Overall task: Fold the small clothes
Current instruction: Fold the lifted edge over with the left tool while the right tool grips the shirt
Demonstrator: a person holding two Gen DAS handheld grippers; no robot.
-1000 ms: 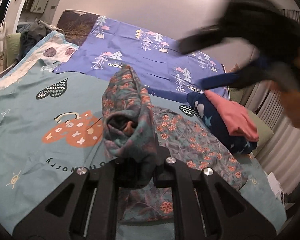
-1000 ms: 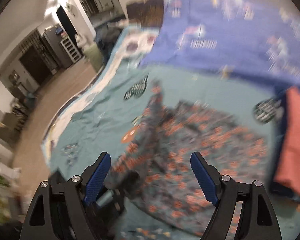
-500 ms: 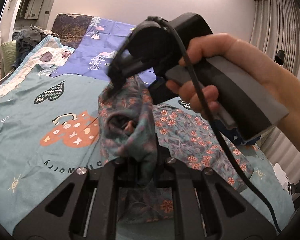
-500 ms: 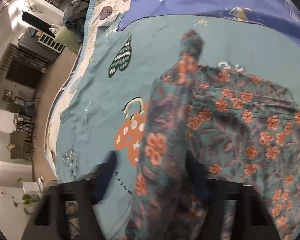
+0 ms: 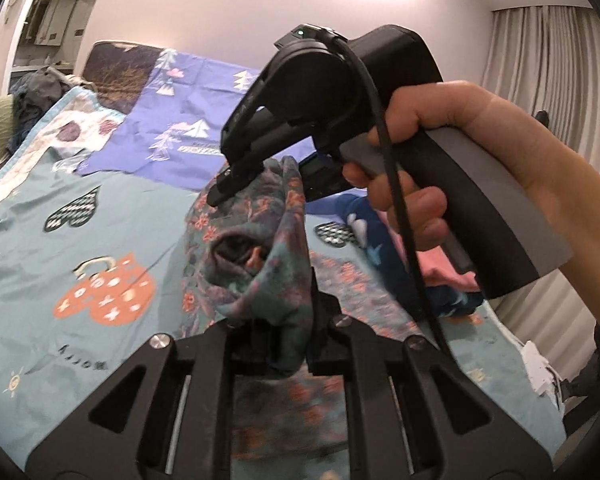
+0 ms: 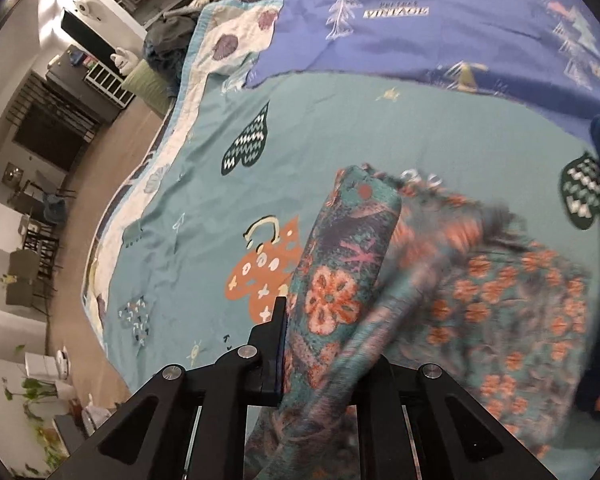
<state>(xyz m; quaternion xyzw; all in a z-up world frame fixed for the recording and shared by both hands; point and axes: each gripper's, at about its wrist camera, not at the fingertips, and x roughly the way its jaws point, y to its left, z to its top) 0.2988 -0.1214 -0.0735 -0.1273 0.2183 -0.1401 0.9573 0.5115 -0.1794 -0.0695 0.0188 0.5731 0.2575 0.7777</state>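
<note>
A teal floral garment [image 5: 256, 248] with orange flowers is lifted off the teal bedsheet [image 5: 40, 280]. My left gripper [image 5: 284, 320] is shut on a bunched fold of it close to the camera. In the left wrist view a hand [image 5: 480, 148] brings my right gripper [image 5: 260, 180] down onto the fold's far top end. In the right wrist view the right gripper [image 6: 328, 344] has its jaws closing, with a rolled band of the garment [image 6: 340, 264] pinched between them. The rest of the cloth lies spread on the bed to the right.
A folded navy piece [image 5: 374, 244] with a pink one [image 5: 448, 272] on it lies right of the garment. A purple tree-print cover [image 5: 188, 124] spans the back of the bed. The bed's left edge drops to a wooden floor [image 6: 100, 168]. Curtains [image 5: 552, 80] hang on the right.
The right gripper came down from wide open above the bed and closed on the top of the raised fold. The left gripper lifted slightly, still gripping the cloth.
</note>
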